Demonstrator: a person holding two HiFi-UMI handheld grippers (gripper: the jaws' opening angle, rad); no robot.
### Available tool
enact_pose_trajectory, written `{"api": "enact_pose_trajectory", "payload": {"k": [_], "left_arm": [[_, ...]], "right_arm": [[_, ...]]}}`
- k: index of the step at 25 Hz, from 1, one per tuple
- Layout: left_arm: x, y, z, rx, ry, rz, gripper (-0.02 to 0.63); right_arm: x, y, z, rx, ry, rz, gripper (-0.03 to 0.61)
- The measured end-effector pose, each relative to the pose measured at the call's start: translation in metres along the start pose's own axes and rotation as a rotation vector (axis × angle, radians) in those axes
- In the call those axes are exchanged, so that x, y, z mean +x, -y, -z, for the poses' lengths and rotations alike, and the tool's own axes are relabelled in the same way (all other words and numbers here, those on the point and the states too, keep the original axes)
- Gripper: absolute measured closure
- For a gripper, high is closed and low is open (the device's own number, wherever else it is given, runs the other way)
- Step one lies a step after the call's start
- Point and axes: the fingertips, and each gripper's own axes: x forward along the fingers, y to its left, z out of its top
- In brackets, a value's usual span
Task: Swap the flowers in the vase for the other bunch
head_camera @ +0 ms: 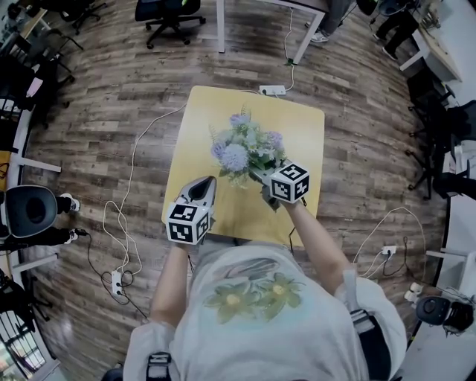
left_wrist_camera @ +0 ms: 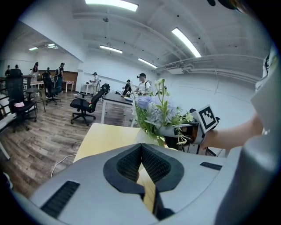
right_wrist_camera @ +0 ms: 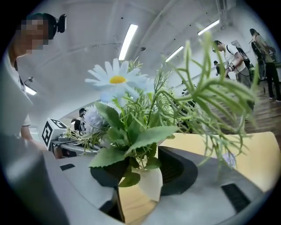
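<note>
A bunch of blue, purple and white flowers (head_camera: 245,149) stands in the middle of the yellow table (head_camera: 297,126). In the right gripper view its leafy stems (right_wrist_camera: 127,127) rise out of a white vase (right_wrist_camera: 151,184), which sits between the wide jaws of my right gripper (right_wrist_camera: 145,169). The pads stand clear of the vase, so that gripper is open. From above, my right gripper (head_camera: 259,176) reaches into the bunch's near right side. My left gripper (head_camera: 206,182) hovers over the table left of the flowers, shut and empty. Its view shows the flowers (left_wrist_camera: 156,114) and my left gripper's touching tips (left_wrist_camera: 141,147).
A white power strip (head_camera: 272,90) lies on the wooden floor beyond the table, with cables trailing to another strip (head_camera: 117,283) at the left. Office chairs (head_camera: 171,15) and desks ring the room. Several people stand far off in the left gripper view.
</note>
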Motion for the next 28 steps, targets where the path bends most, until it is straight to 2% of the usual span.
{"api": "enact_pose_trajectory", "payload": {"k": [4, 11, 17, 28], "left_arm": [[-0.003, 0.001, 0.002, -0.003, 0.003, -0.003, 0.595], [-0.007, -0.002, 0.003, -0.008, 0.008, -0.004, 0.595], [-0.009, 0.003, 0.001, -0.01, 0.01, -0.003, 0.595], [-0.007, 0.024, 0.025, 0.006, -0.024, 0.045, 0.595]], "right_arm": [[-0.007, 0.002, 0.002, 0.016, -0.061, 0.058, 0.393], [-0.013, -0.008, -0.002, 0.064, -0.086, 0.068, 0.377], [-0.028, -0.011, -0.006, 0.113, -0.054, 0.07, 0.377], [-0.052, -0.011, 0.008, 0.206, 0.009, 0.074, 0.377]]}}
